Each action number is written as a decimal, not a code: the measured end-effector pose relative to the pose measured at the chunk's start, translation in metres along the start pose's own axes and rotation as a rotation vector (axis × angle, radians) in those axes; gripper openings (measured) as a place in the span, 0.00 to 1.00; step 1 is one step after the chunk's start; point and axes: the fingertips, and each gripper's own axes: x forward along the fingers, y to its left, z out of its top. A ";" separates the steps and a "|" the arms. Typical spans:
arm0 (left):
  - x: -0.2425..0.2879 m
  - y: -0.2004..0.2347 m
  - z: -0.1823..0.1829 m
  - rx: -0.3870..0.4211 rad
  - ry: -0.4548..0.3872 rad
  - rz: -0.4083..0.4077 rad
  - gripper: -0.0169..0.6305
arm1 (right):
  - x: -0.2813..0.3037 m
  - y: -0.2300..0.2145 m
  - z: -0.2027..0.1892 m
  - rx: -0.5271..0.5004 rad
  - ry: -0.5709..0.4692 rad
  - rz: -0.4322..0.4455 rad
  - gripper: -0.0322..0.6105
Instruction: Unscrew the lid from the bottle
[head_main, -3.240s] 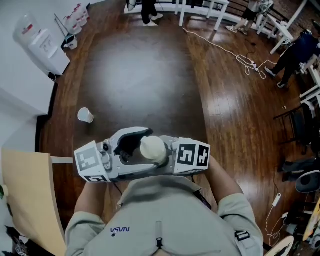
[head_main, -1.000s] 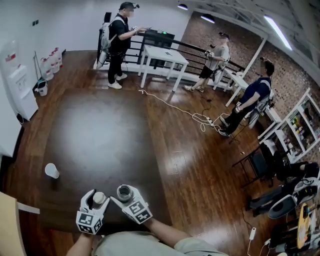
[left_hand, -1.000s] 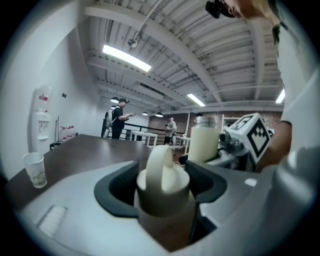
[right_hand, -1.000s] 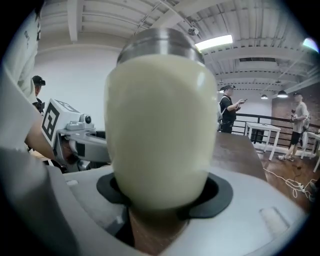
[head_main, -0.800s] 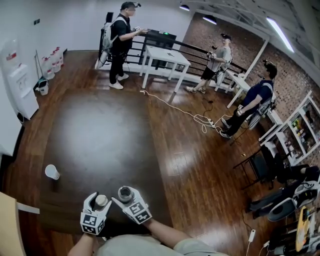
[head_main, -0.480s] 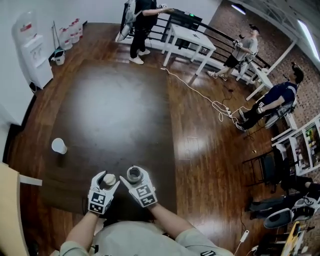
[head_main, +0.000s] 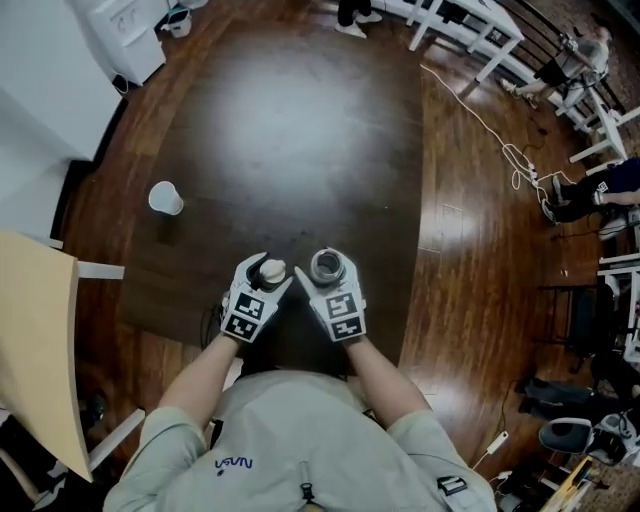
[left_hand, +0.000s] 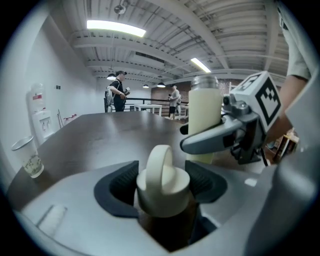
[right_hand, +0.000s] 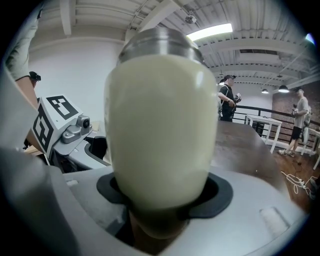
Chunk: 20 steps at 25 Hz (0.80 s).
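Room: a big hall with a brown wood floor (head_main: 470, 260). You stand at one dark table (head_main: 280, 120).
Grippers: two, one in each of your hands, side by side above the near edge of the table.
Left gripper (head_main: 270, 274): clamped on the lid (left_hand: 163, 176). The dark pads sit on both sides of it.
Lid: one, cream, with a round loop on top. It is off the bottle and sits just beside it.
Right gripper (head_main: 328, 270): clamped on the bottle (right_hand: 162, 125), low down on its body.
Bottle: one, cream, with a silver neck, held upright. Its top is open. The inside looks dark from above, so you cannot tell what is in it.
Cup (head_main: 166, 198): one, white, standing on the table to your left, well apart from the grippers. You cannot tell what is in it.
People: two (left_hand: 118, 91) (left_hand: 174, 97) stand far off by a railing in the left gripper view.
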 end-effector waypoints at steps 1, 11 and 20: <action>-0.002 0.001 -0.004 0.002 0.014 0.000 0.49 | 0.001 0.003 -0.001 0.005 0.002 0.003 0.52; 0.001 0.006 -0.024 0.018 0.118 0.011 0.49 | 0.007 0.006 -0.011 0.018 0.013 0.014 0.52; -0.003 0.009 -0.059 0.023 0.239 -0.002 0.50 | 0.005 0.008 -0.018 0.025 0.011 0.029 0.52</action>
